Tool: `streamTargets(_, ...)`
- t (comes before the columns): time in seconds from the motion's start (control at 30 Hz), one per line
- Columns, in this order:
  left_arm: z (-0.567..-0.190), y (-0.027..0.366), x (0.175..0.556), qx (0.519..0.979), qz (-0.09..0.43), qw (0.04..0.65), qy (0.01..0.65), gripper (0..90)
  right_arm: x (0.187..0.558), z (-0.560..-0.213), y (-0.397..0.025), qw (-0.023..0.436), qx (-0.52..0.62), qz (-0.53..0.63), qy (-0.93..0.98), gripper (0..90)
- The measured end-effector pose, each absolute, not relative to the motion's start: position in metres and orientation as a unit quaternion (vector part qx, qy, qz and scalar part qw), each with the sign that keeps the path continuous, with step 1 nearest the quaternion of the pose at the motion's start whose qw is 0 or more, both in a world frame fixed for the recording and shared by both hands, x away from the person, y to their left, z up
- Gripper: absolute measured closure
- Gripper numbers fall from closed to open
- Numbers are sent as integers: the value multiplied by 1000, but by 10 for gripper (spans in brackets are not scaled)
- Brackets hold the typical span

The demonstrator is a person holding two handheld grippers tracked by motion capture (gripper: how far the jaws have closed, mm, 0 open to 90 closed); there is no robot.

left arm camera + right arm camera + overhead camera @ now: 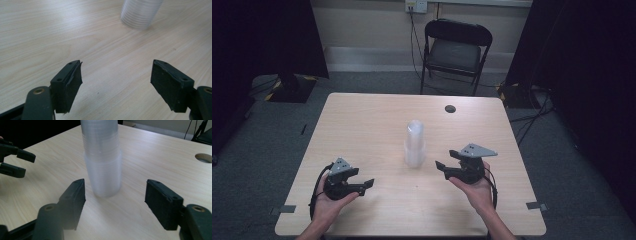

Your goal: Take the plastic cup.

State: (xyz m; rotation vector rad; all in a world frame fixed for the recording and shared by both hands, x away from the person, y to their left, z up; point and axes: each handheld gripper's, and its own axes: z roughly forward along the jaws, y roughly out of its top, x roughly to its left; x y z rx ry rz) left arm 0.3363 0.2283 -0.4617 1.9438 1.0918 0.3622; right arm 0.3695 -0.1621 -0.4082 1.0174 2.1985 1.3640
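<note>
Two grippers are hovering over the worktop (362, 125), and neither is touching anything. The stack of clear plastic cups (415, 144) is standing upright near the middle of the worktop, between the two grippers and slightly farther from the person than either.

Progress, as a judgement: nothing is done yet. The stack is sitting whole, no cup is lying apart from it, and the work appears to be at the approach stage, with the grasp and any separating of cups all left.

The left gripper (364, 185) is sitting at the near left, well apart from the stack, its fingers released and holding nothing. The right gripper (441, 166) is sitting just right of the stack, its fingers also spread wide and holding nothing.

View differences:
- The high view is giving the whole layout, plus a round hole (450, 108) at the far right of the worktop and a folding chair (454, 52) beyond it.
- The right gripper view is showing the stack (102, 162) close ahead between its spread jaws, with the nested rims visible as fine rings, and the left gripper (26, 163) at the left edge.
- The left gripper view is catching just the stack's base (138, 13), far ahead and off to the right.
</note>
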Motion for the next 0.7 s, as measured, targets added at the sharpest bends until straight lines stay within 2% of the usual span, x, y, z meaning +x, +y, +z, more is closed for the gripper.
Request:
streamTargets(0.37, -463, 227, 338, 779, 144, 426, 436, 249, 389, -396, -139, 190, 330, 497, 780, 258)
streamTargets(0.7, -465, 226, 337, 783, 138, 424, 434, 249, 413, -392, -117, 182, 313, 502, 785, 212)
